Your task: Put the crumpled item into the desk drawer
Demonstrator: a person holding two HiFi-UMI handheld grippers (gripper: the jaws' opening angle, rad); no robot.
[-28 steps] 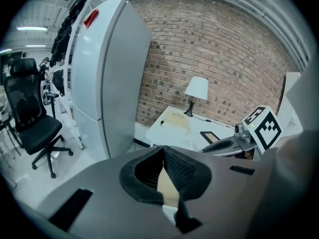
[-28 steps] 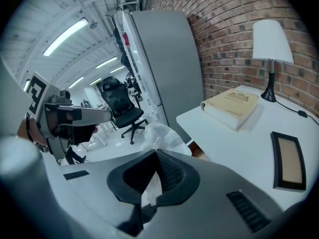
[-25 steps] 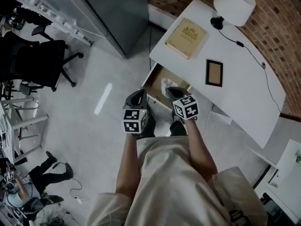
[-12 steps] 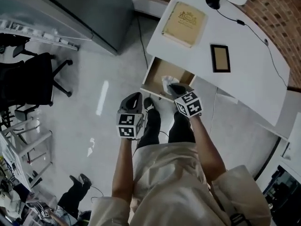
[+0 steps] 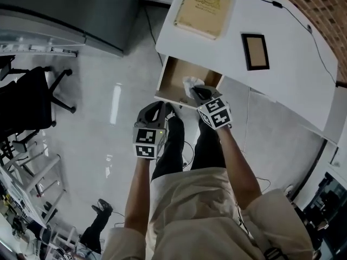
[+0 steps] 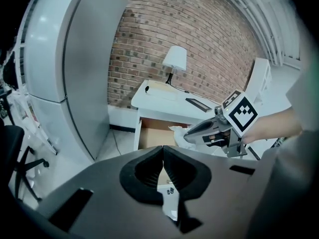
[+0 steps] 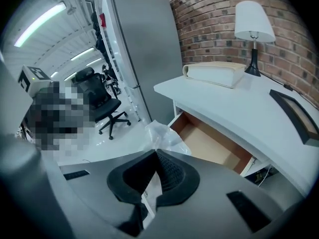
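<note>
The crumpled item is a wad of clear-white plastic. My right gripper is shut on it and holds it over the front right part of the open desk drawer. In the right gripper view the plastic bulges out beyond the closed jaws of that gripper, with the brown drawer bottom just past it. My left gripper hangs shut and holds nothing, left of the right one and short of the drawer front. The left gripper view shows its closed jaws and the right gripper at the drawer.
The white desk carries a tan book and a dark picture frame; a lamp stands at its back. A grey cabinet and a black office chair stand to the left. The person's legs are below the drawer.
The head view has swung, so the desk and drawer sit higher in the picture. The right gripper has kept the plastic at the drawer's front. The left gripper stays shut beside it.
</note>
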